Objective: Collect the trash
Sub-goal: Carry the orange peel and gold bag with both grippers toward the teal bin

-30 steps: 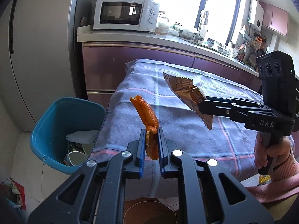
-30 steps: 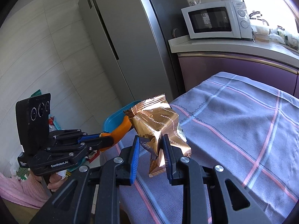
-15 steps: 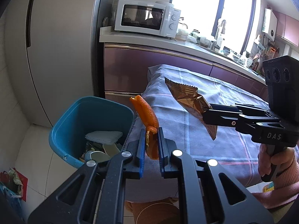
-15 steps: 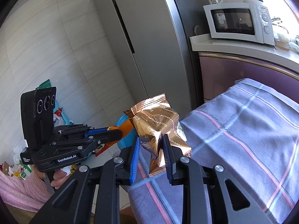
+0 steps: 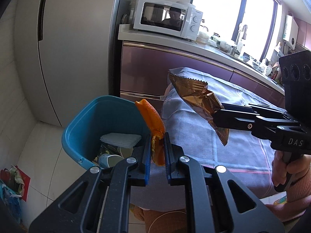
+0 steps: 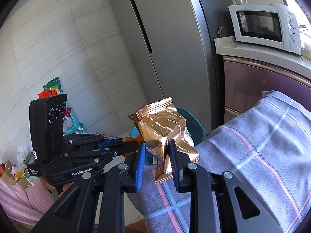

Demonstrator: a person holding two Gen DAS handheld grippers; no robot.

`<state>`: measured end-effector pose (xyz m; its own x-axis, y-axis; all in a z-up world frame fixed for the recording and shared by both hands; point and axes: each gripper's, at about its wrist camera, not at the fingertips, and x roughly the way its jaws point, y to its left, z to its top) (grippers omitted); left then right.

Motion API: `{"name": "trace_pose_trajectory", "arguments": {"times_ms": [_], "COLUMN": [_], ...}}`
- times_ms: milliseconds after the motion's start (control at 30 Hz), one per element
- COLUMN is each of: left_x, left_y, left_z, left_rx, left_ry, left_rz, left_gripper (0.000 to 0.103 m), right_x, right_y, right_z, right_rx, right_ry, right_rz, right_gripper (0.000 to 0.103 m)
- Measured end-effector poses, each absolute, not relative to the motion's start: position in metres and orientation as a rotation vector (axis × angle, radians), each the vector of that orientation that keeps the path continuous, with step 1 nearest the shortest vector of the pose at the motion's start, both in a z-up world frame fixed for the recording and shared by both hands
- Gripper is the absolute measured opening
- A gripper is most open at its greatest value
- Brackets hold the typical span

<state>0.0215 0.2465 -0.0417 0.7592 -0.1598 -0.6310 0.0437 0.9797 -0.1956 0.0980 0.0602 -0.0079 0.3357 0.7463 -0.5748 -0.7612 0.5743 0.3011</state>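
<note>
Both loads have swung off the table toward the blue bin [image 5: 85, 124]: left gripper [image 5: 157, 151] clamps orange peel [image 5: 153, 120], right gripper [image 6: 157, 155] pinches the wrapper [image 6: 163, 124], 2 drops imminent.

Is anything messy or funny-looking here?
Nothing is spilled. The orange peel and the crumpled gold wrapper are trash held in grippers near the blue bin, which already holds rubbish.
</note>
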Motion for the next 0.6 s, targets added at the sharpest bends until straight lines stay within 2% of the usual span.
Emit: {"name": "trace_pose_trajectory", "arguments": {"times_ms": [600], "left_x": [0.028], "left_y": [0.261], "left_z": [-0.046], "left_rx": [-0.2], "left_ry": [0.707], "left_rz": [-0.063], "left_gripper": [0.013], "right_x": [0.115], "right_y": [0.083], "right_z": [-0.02], "right_rx": [-0.017], "right_ry": [0.782], "right_rz": [1.012], "right_gripper": [0.023]}}
